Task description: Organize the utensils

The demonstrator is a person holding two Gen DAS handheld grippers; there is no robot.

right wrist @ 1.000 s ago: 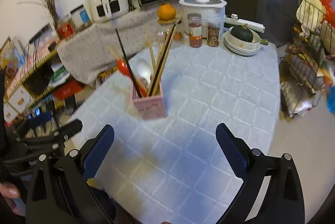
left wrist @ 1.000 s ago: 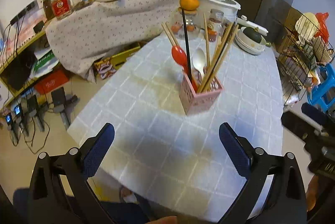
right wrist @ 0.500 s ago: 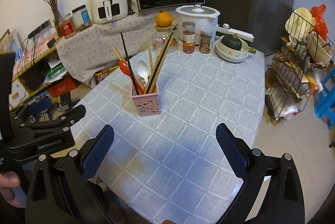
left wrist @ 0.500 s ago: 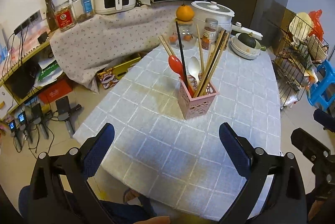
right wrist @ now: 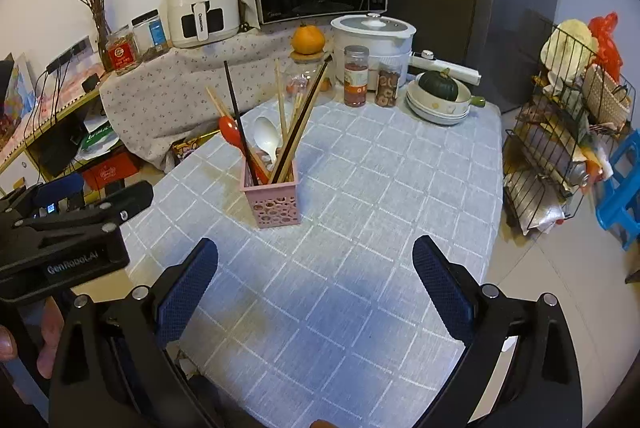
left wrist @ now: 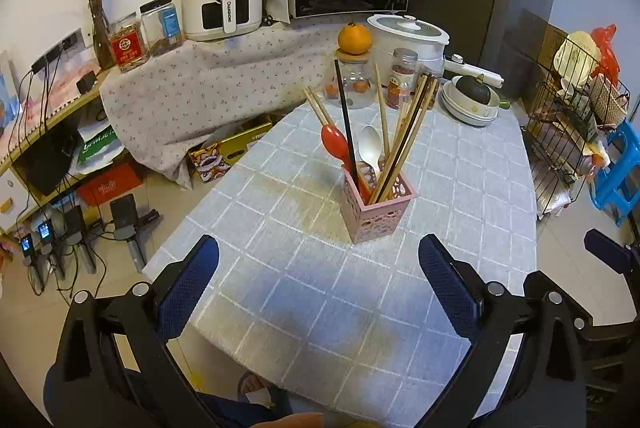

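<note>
Currently both the left gripper [left wrist: 319, 280] and right gripper [right wrist: 315, 280] hover spread, empty, near the pink holder [left wrist: 377, 206].

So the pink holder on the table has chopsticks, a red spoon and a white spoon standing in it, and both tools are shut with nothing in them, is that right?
Not quite: both tools are open, not shut. The left tool and the right tool each show their blue pads spread wide apart in their own wrist views, holding nothing. The rest stands: the pink holder on the table has chopsticks, a red spoon and a white spoon standing in it.
</note>
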